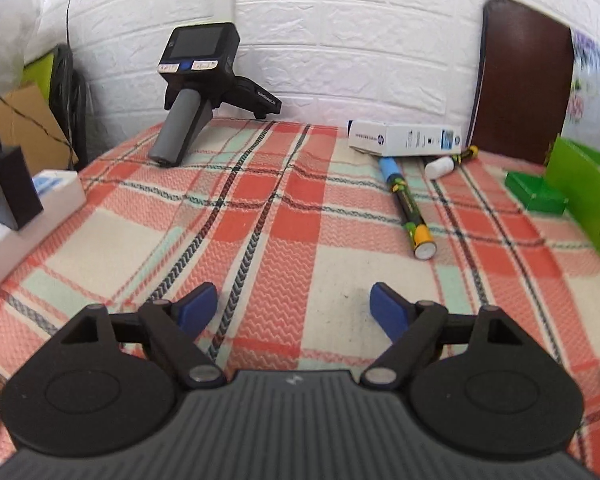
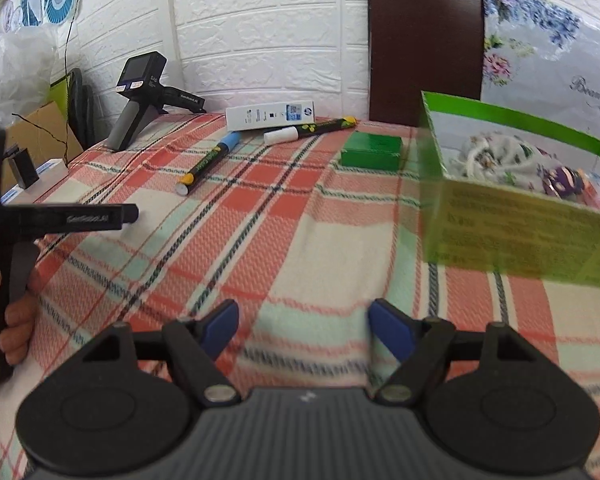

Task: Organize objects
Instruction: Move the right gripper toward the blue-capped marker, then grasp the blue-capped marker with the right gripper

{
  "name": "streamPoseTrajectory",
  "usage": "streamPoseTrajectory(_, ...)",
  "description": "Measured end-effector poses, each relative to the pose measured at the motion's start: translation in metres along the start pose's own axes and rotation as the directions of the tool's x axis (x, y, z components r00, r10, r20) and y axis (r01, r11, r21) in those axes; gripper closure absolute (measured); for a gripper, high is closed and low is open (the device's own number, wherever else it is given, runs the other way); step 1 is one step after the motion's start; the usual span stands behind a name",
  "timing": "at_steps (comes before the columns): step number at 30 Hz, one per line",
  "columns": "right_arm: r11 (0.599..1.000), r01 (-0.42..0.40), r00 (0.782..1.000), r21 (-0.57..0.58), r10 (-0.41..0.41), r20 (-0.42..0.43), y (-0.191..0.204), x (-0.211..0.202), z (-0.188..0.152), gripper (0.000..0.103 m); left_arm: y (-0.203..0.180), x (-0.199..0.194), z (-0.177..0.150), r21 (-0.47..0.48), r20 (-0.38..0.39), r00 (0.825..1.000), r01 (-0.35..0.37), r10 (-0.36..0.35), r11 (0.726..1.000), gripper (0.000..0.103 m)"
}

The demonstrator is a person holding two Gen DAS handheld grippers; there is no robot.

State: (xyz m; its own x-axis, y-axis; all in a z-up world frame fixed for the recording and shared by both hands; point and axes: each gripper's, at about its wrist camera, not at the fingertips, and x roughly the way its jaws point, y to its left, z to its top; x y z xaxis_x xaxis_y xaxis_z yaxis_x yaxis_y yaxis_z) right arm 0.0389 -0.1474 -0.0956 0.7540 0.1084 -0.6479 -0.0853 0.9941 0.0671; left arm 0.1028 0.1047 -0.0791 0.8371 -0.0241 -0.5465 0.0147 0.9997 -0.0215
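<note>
My left gripper (image 1: 293, 307) and right gripper (image 2: 303, 326) both spread, empty. Markers: blue-capped (image 2: 208, 161), white-capped (image 2: 310, 129) loose far ahead; green box (image 2: 516, 196) ahead-right. I judge sorting barely begun.

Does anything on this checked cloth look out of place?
Two markers lie loose and askew: the blue-capped marker slants alone, and the white-capped marker lies beside the white box. Both tongs are open and empty.

HP logo on white carton (image 2: 270, 115), "GenRobot.AI" on left tool's arm (image 2: 88, 218), same wording on parked device (image 1: 198, 80)
</note>
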Motion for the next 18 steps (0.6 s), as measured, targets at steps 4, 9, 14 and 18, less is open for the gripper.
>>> streamPoseTrajectory(4,1.000,-0.019,1.000,0.000,0.019,0.017,0.008,0.021,0.028,0.031,0.008,0.004,-0.002,-0.063,0.011,0.999,0.036,-0.035,0.997,0.015)
streamPoseTrajectory(9,0.998,-0.068,0.997,0.015,0.068,0.032,0.023,0.054,0.066,0.043,0.015,0.003,-0.004,-0.114,0.037,0.997,0.076,-0.072,0.991,0.015)
streamPoseTrajectory(14,0.987,-0.154,0.988,0.044,0.153,0.009,0.043,0.092,0.097,0.060,0.026,0.004,-0.004,-0.180,0.059,0.994,0.105,-0.096,0.978,0.015)
streamPoseTrajectory(18,0.985,-0.167,0.986,0.043,0.168,-0.016,0.062,0.120,0.108,0.063,0.035,0.007,-0.003,-0.239,0.064,0.992,0.123,-0.111,0.963,0.015)
